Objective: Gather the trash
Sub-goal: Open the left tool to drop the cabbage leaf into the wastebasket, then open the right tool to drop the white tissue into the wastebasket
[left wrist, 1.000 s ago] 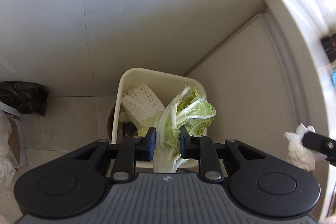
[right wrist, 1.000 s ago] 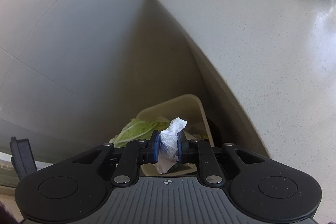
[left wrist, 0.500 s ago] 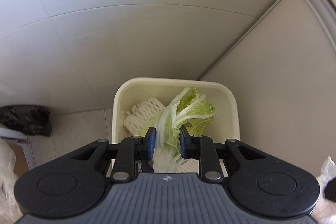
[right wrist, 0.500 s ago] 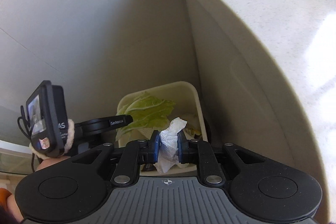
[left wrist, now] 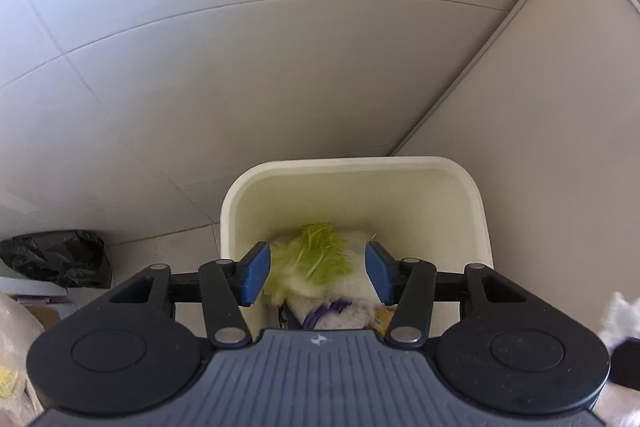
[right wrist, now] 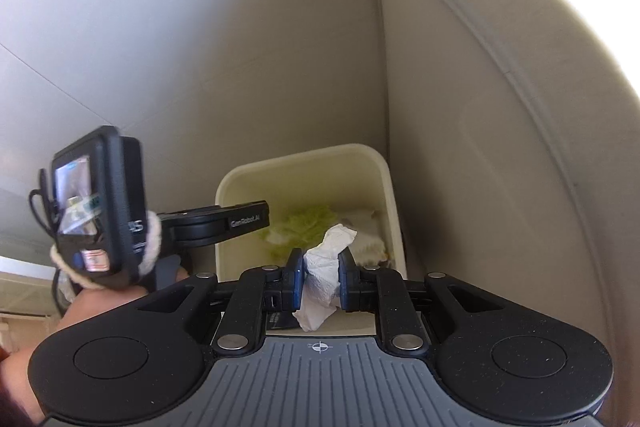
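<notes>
Cabbage leaf [left wrist: 316,259]: I see it lying inside the bin, among other scraps.
Tissue [right wrist: 324,275]: crumpled, pinched in my right gripper above the bin's near edge.
Bin [left wrist: 352,167]: cream, on the floor in the wall corner.
Left gripper [left wrist: 316,277]: my jaws stand wide, holding nothing, over the bin.
Right gripper [right wrist: 319,281]: jaws narrow, clamped on the tissue.
Black bag [left wrist: 54,257]: on the floor, left of the bin.

A limp green cabbage leaf [left wrist: 316,259] lies inside the cream plastic bin [left wrist: 352,167], which stands on the floor in the wall corner; a crumpled black plastic bag [left wrist: 54,257] lies to its left.
</notes>
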A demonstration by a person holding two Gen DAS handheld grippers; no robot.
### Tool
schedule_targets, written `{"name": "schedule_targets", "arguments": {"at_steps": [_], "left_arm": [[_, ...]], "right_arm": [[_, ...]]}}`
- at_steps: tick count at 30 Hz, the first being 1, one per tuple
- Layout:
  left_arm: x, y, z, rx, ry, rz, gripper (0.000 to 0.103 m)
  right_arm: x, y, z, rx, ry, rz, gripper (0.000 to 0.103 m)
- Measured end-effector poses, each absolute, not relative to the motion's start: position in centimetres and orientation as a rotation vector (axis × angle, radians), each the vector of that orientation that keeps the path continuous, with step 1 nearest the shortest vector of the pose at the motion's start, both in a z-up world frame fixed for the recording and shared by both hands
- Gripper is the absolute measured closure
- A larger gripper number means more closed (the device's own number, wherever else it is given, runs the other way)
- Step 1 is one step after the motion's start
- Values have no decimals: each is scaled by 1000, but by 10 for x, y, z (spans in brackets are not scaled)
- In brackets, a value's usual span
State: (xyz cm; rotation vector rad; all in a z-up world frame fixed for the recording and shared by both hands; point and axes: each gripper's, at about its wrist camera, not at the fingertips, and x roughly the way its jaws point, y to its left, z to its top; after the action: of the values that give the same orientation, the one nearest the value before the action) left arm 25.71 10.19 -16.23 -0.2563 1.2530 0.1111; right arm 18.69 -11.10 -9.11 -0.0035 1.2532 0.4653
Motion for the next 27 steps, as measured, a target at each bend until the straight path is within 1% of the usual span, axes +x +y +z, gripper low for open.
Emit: {"name": "schedule_targets", "arguments": {"at_steps": [6, 13, 17, 18, 19, 20, 22, 23, 26, 27], "left_arm": [[243, 110, -151, -284, 1254, 128, 50], [246, 106, -153, -274, 1278, 143, 50], [241, 113, -149, -275, 1286, 147, 50], [242, 111, -148, -275, 1289, 149, 49], [241, 111, -152, -276, 1291, 150, 48], [240, 110, -151, -276, 1291, 150, 48], [237, 109, -152, -274, 1289, 149, 45], [236, 109, -151, -270, 1288, 149, 42], [234, 108, -151, -259, 1291, 151, 35], [234, 107, -152, -258, 1294, 154, 34]], "right_arm": [[197, -105, -114, -1, 1285, 463, 85], [215, -99, -138, 8, 1302, 445, 84], [220, -94, -146, 8, 1308, 442, 80], [222, -94, -148, 19, 1316, 442, 76], [223, -95, -147, 33, 1323, 440, 65], [224, -98, -145, 43, 1327, 433, 51], [225, -99, -142, 60, 1320, 419, 40], [225, -101, -140, 67, 1313, 421, 37], [223, -105, -135, 69, 1310, 433, 36], [221, -107, -134, 67, 1308, 437, 35]]}}
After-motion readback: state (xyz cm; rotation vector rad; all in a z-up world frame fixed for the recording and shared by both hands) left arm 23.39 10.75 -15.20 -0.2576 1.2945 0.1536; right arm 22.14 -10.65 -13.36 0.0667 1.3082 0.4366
